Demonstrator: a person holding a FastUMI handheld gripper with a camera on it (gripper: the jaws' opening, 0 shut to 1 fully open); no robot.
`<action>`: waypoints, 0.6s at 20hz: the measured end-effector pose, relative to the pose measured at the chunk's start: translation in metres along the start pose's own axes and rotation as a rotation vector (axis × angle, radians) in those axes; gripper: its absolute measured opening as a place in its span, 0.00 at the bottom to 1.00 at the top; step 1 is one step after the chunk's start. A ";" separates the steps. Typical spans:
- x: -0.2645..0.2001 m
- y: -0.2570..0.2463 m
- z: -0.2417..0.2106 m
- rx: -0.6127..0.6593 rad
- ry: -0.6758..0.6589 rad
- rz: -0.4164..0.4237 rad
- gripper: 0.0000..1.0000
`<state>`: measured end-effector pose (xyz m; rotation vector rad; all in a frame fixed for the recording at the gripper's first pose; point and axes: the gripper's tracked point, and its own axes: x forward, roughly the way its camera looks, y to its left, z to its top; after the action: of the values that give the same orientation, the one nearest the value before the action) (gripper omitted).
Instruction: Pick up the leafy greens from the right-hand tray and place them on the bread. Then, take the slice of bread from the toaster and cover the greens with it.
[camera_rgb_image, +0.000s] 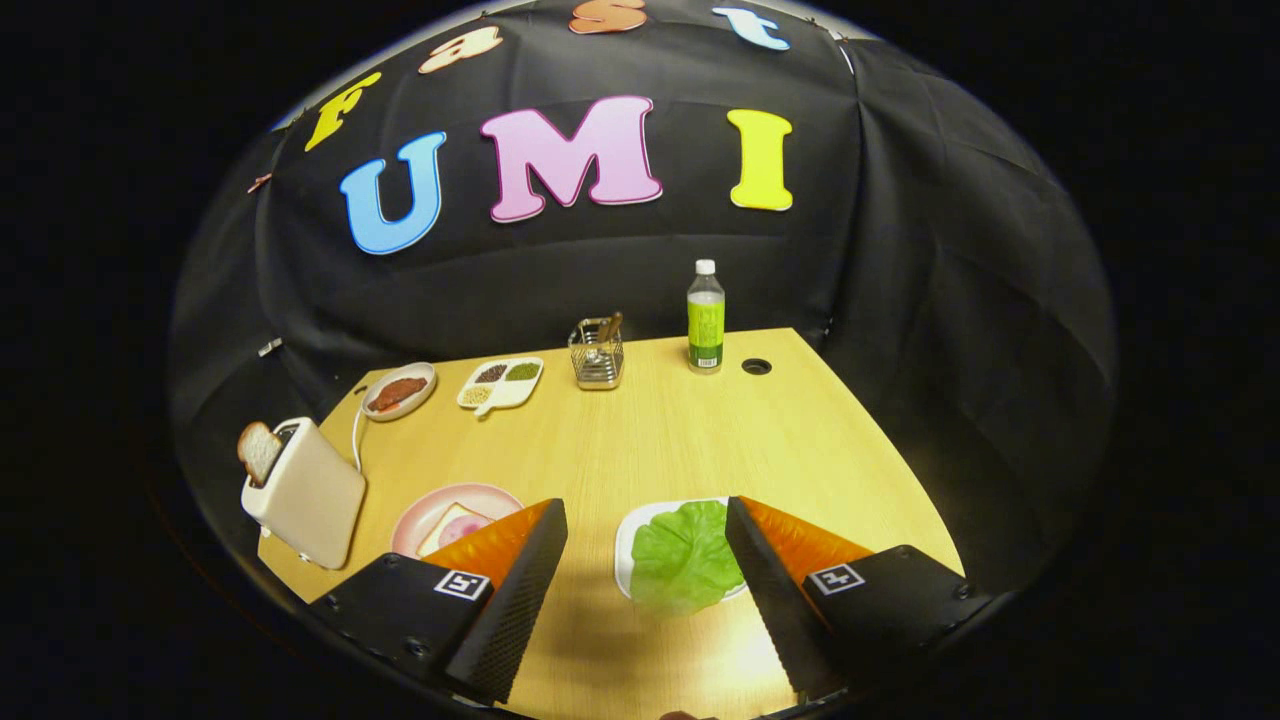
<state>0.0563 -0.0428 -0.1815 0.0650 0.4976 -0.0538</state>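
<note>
We hold the gripper (645, 520) above the near edge of the pale wooden table (660, 430), its two fingers spread wide and clamped on nothing. The bright green, crinkled leafy greens (683, 555) lie on a white tray (624, 545), which we take as our landmark. The leaf sits between the fingers but well off-centre — hard against the inner face of the right finger, with bare table between it and the left one. In our judgement the coming grasp turns on that offset: we would shift right and go down so the leaf lies midway between the fingers. The leaf is roughly round, so its long axis gives us little to align to.

Left of the tray, just beyond the left fingertip, a round pink plate (425, 515) carries the open slice of bread with a pink filling (452, 528) — the greens' destination. Further left of the tray stands a cream toaster (305, 495) with a browned slice of bread (259, 452) poking from its slot, untouched.
</note>
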 end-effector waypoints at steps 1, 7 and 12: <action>0.007 -0.004 -0.008 -0.003 0.025 -0.003 0.99; 0.054 -0.037 -0.065 0.025 0.188 -0.042 0.99; 0.086 -0.050 -0.099 0.004 0.268 -0.055 0.99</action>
<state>0.0810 -0.0885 -0.3122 0.0626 0.7672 -0.1006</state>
